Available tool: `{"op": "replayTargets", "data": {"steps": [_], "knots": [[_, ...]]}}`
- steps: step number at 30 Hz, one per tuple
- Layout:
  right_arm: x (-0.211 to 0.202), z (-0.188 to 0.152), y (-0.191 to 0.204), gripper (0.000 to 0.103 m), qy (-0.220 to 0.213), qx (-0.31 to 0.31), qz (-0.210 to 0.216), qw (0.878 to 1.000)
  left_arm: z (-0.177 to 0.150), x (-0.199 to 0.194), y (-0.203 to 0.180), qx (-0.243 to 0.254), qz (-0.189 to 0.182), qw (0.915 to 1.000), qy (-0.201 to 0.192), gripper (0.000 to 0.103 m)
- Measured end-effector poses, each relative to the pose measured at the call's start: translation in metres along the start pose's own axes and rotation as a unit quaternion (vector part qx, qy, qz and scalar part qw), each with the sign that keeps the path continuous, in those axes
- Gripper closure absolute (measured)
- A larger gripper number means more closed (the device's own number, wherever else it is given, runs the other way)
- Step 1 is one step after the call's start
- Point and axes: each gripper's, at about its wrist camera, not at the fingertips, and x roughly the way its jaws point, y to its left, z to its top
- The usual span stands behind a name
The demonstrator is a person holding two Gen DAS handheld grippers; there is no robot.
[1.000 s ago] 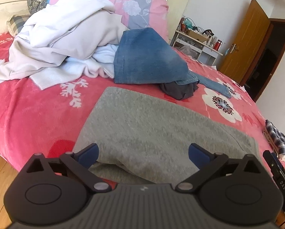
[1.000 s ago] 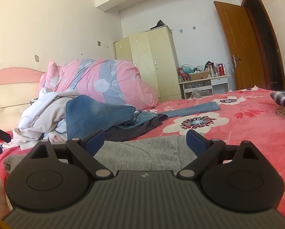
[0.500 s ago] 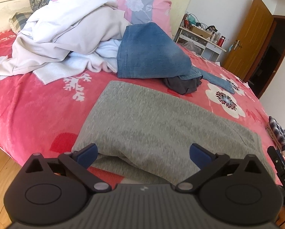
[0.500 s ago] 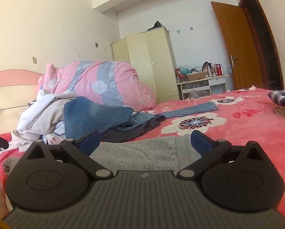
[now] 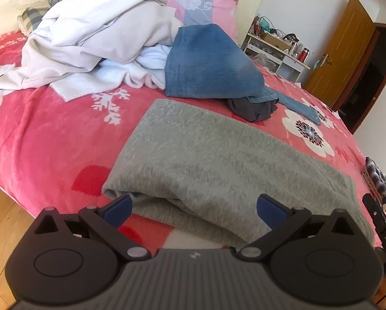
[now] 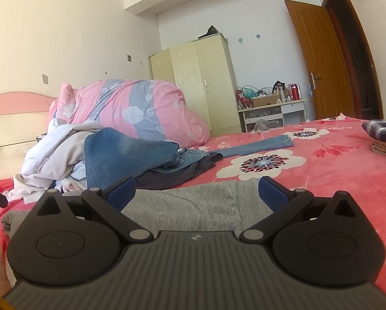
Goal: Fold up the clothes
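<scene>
A folded grey fleecy knit garment (image 5: 218,165) lies flat on the red flower-print blanket of the bed (image 5: 48,139), near the bed's front edge, a long rectangle w/ doubled layers showing along its near side. The left gripper (image 5: 194,205) hangs above that near edge, tilted down, blue pads spread wide, nothing held. The right gripper (image 6: 196,191) sits low and level at the garment's other end, jaws at their widest, grey cloth visible between the fingers but the pads aren't pressing on it.

Behind the grey piece, well apart: a heap of unfolded laundry, incl. white and pale cotton tops (image 5: 89,41), faded blue denim jeans (image 5: 208,64) and a dark grey crumpled item (image 5: 252,107). A folded blue plaid cloth (image 6: 384,129) rests at the far right.

Judgement: this fold looks done or nearly so, both tools free of the cloth. Next move prob. calls for either gripping the end layers for one more fold, or shifting the bundle aside and reaching to the heap for a fresh piece.
</scene>
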Motion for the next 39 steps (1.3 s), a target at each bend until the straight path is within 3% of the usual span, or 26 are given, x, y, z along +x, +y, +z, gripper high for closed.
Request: {"op": "replayTargets", "data": {"steps": [8,14,20,25,29,36,39], "knots": [[-0.001,-0.002,-0.001,0.001,-0.001,0.001,-0.005,1.0,-0.008,-0.025,0.037,-0.039,-0.007,0.9987,-0.033,0.0],[-0.002,-0.003,0.006,0.001,-0.004,-0.019,0.004,1.0,-0.014,-0.036,0.059,-0.023,-0.01,0.9985,-0.048,0.0],[-0.005,0.008,0.026,0.001,0.014,-0.026,0.017,0.999,-0.012,-0.026,0.072,-0.012,-0.041,0.9971,-0.064,0.001],[-0.009,0.02,0.053,0.001,0.039,-0.003,0.057,0.998,0.002,-0.016,0.086,-0.043,-0.098,0.9907,-0.084,0.006],[-0.002,0.031,0.075,0.001,0.06,0.015,0.1,0.993,0.015,0.004,0.099,-0.074,-0.138,0.9853,-0.069,0.015],[0.017,0.057,0.106,0.001,0.084,0.055,0.157,0.982,0.024,0.056,0.112,-0.099,-0.149,0.9835,0.029,0.034],[0.023,0.071,0.118,0.001,0.097,0.066,0.179,0.977,0.019,0.059,0.116,-0.106,-0.163,0.9804,0.033,0.037]]}}
